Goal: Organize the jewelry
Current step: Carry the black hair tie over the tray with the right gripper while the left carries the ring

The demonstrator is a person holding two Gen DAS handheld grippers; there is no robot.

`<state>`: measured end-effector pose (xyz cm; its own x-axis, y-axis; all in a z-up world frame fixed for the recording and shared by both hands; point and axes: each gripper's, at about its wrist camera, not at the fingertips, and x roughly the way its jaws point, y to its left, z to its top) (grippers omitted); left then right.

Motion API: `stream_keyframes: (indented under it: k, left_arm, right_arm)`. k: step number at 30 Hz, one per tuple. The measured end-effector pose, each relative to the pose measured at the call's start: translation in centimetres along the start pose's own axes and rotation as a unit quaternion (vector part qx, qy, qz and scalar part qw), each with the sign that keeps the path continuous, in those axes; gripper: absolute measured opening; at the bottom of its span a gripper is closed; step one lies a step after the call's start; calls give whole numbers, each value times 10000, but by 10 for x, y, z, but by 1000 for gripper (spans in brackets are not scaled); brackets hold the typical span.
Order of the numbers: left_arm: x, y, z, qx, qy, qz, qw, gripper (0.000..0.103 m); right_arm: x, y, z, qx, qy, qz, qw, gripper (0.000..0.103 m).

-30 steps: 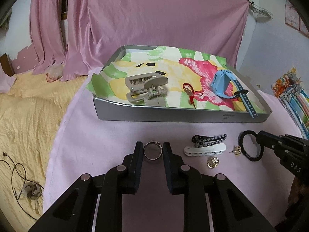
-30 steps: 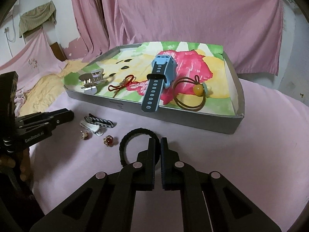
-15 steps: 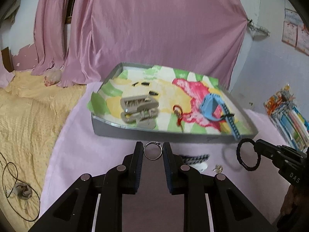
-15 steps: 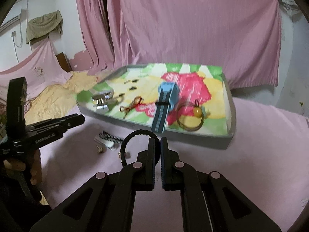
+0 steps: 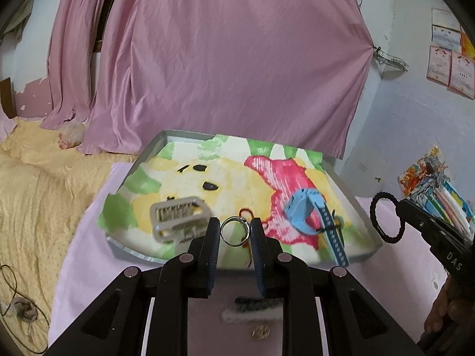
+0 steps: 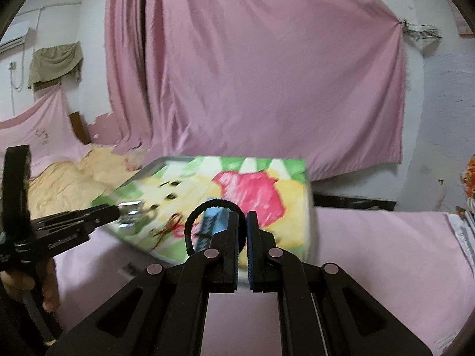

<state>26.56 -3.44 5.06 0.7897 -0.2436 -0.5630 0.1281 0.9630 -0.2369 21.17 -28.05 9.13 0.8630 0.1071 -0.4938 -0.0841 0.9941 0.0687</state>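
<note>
My left gripper (image 5: 235,233) is shut on a silver ring (image 5: 234,232), held in the air over the near edge of the grey tray (image 5: 142,255). My right gripper (image 6: 242,227) is shut on a black braided hair tie (image 6: 193,222), raised in front of the tray (image 6: 308,207); the same hair tie (image 5: 386,217) shows at the right of the left wrist view. Inside the tray lie a beige hair claw (image 5: 178,218), a red cord (image 5: 246,212) and a blue watch (image 5: 305,210).
On the pink cloth (image 5: 89,255) below my left gripper lie a blurred black clip (image 5: 256,302), a white clip (image 5: 237,316) and a small earring (image 5: 261,332). A yellow blanket (image 5: 38,195) lies left; coloured packets (image 5: 439,184) sit right. A pink curtain (image 5: 237,59) hangs behind.
Both grippers rose from the cloth and moved toward the tray, the left carrying the ring, the right carrying the hair tie. The loose clips now sit beneath my left gripper.
</note>
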Motion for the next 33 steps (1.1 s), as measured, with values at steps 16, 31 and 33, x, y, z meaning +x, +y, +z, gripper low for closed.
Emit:
stream_keyframes:
  k: [16,31,33]
  left_arm:
    - [44,-16,1,316,569,174,9977,19]
    - [65,-20,-8,487,960,169,9940,20]
    - [65,-20,-8,488,950,141,9942,20]
  right_arm:
    - [64,-20,-20,346,822,-327,9955,5]
    - [88,-17,-30,375,1236,-178,9915,5]
    - [89,-17,-30,382,1271,-177,9910,5]
